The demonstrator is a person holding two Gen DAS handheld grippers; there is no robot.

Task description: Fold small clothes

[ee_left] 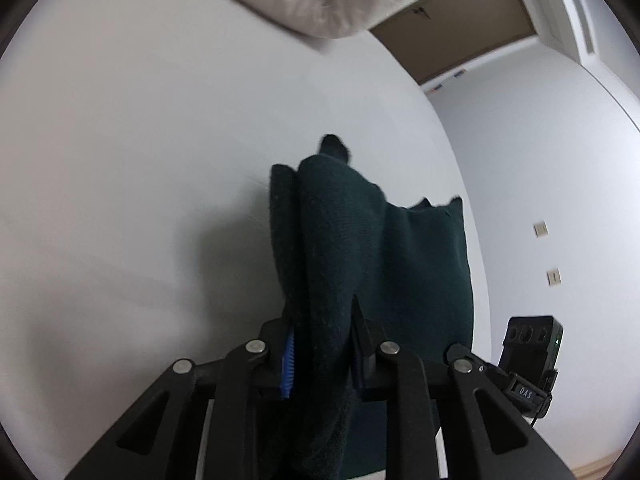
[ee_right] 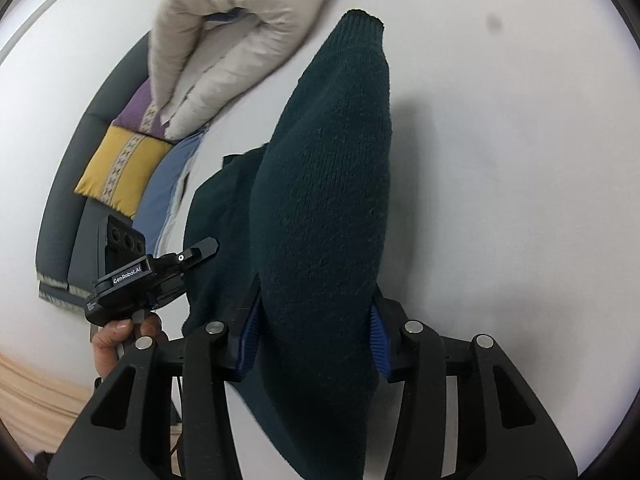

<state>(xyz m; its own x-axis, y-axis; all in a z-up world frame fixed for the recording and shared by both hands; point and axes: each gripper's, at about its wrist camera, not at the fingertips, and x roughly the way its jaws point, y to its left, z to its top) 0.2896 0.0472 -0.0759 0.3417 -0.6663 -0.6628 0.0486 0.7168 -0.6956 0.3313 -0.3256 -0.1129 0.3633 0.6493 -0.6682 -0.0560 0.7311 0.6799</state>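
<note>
Both grippers clamp the dark green knit sweater (ee_right: 324, 184): left gripper (ee_left: 322, 344) pinches a bunched fold, right gripper (ee_right: 316, 320) grips a thick roll, lifted over the white table (ee_left: 120, 160). Judged mid-fold; next, lay it flat evenly. A cream padded garment (ee_right: 224, 40) lies beyond.

White table (ee_left: 140, 160) fills most of both views; pale walls (ee_left: 540, 152) with two switch plates (ee_left: 541, 229), brown door (ee_left: 472, 28), grey sofa (ee_right: 64, 200) holding a yellow-and-purple cushion (ee_right: 120, 160), light wood floor (ee_right: 32, 400).
</note>
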